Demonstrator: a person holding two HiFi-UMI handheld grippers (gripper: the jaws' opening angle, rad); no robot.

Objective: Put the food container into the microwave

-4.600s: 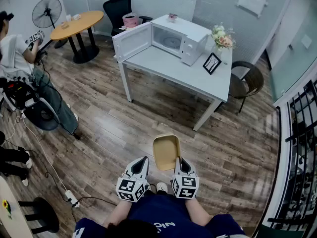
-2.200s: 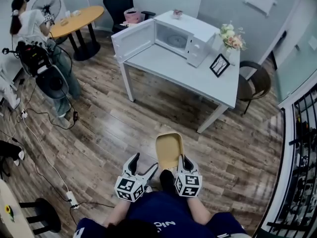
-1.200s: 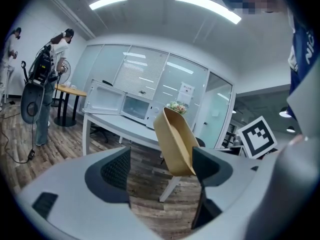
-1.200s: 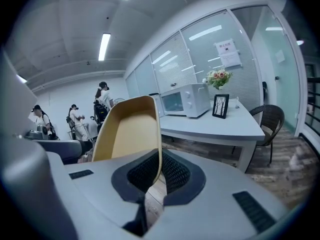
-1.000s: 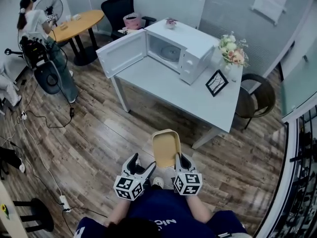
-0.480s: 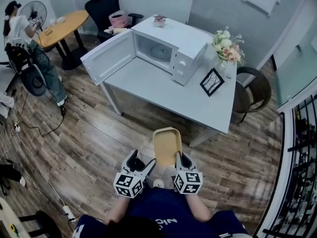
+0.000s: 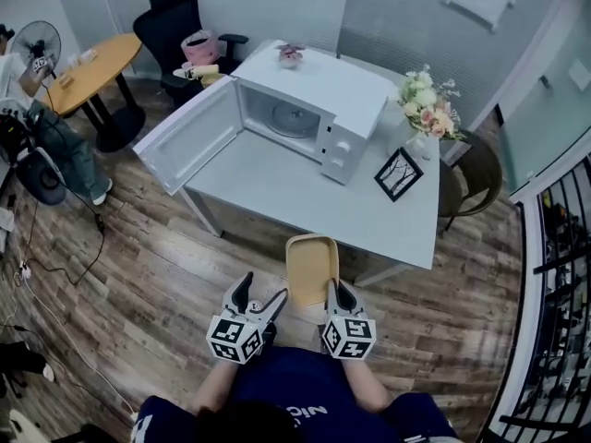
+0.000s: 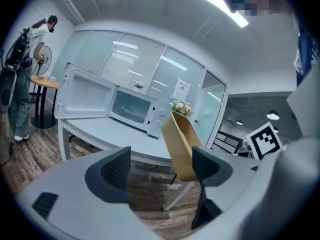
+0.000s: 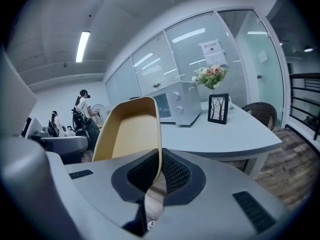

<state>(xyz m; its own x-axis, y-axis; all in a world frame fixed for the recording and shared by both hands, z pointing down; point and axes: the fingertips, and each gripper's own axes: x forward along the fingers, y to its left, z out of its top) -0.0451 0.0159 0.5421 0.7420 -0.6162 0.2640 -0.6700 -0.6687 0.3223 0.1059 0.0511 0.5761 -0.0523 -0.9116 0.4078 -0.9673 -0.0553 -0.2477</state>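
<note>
A tan, empty food container (image 7: pixel 310 268) is held out over the wooden floor, just short of the grey table's (image 7: pixel 277 185) near edge. My right gripper (image 7: pixel 331 293) is shut on its right rim; in the right gripper view the rim of the container (image 9: pixel 131 133) runs between the jaws of the right gripper (image 9: pixel 159 173). To the container's left, my left gripper (image 7: pixel 259 295) is open and holds nothing; in its own view the left gripper (image 8: pixel 160 170) has the container (image 8: pixel 181 143) just beyond its right jaw. The white microwave (image 7: pixel 309 118) stands on the table with its door (image 7: pixel 189 138) swung wide to the left.
A flower vase (image 7: pixel 425 98) and a picture frame (image 7: pixel 399 173) stand on the table to the right of the microwave. A brown chair (image 7: pixel 466 181) sits at the table's right end. Far left are a round wooden table (image 7: pixel 88 63), a black chair (image 7: pixel 175 26) and a person (image 7: pixel 51 132).
The table and open microwave have come nearer and larger in the head view. The container stays in my right gripper. My left gripper's jaws have spread since the earliest frame.
</note>
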